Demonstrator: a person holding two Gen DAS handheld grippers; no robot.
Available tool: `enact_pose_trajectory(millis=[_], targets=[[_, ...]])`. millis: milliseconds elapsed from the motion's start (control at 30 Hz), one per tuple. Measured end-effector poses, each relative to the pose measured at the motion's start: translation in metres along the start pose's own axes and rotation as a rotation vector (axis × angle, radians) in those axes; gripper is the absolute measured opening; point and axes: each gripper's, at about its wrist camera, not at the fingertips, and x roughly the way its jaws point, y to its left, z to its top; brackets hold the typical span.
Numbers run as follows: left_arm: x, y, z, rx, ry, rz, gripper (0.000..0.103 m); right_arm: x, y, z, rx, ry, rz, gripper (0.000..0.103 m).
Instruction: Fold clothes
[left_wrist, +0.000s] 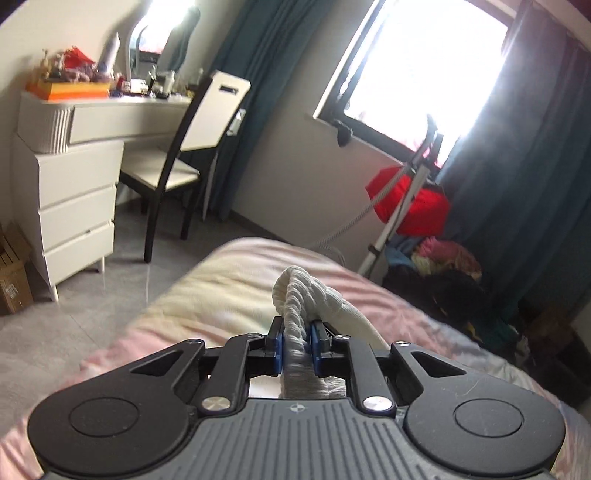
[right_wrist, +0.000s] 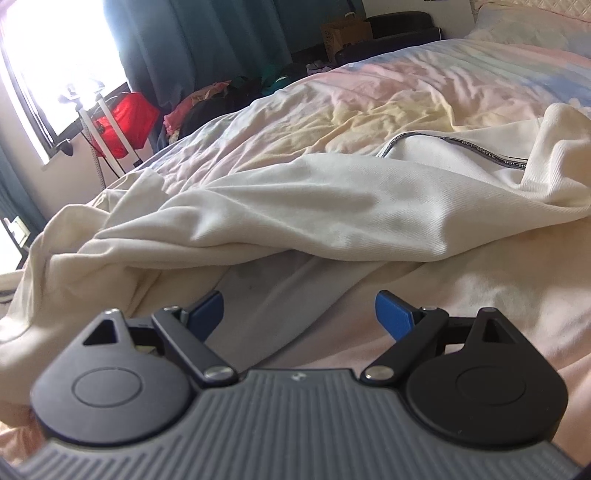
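Two claws: left claw (left_wrist: 297, 341) pinches the cream garment (left_wrist: 306, 295) (ribbed edge), right claw (right_wrist: 299, 314) spread wide

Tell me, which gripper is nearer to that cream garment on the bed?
Left. The left gripper is shut on a bunched fold of the cream garment. The right gripper hovers open just short of it, touching nothing.

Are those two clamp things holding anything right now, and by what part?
The left gripper pinches a ribbed edge of the cream garment. The right gripper holds nothing; its jaws are open.
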Motion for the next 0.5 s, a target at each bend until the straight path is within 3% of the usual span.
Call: enact_pose_trajectory(millis=[67, 133, 300, 367, 433, 500], targets=[[0.014, -0.014, 0.025, 0.035, -0.028, 0.037, 0.015, 0.003, 0.000, 0.002, 0.002, 0.002, 0.000, 0.091], [0.045, -0.030, 0.029, 0.084, -0.014, 0.085, 0.016, 0.008, 0.000, 0.002, 0.001, 0.006, 0.000, 0.091], [0.124, -0.040, -0.006, 0.096, 0.092, 0.182, 0.020, 0.019, 0.002, 0.001, -0.020, -0.007, -0.004, 0.091], [0.138, -0.027, -0.021, 0.025, 0.123, 0.178, 0.030, 0.024, 0.002, 0.000, -0.023, -0.009, -0.008, 0.091], [0.137, -0.008, -0.029, -0.069, 0.166, 0.139, 0.068, 0.030, 0.001, 0.000, -0.018, -0.002, -0.007, 0.091], [0.130, 0.012, -0.037, -0.159, 0.208, 0.086, 0.083, 0.034, 0.000, 0.001, -0.012, 0.001, -0.006, 0.091]])
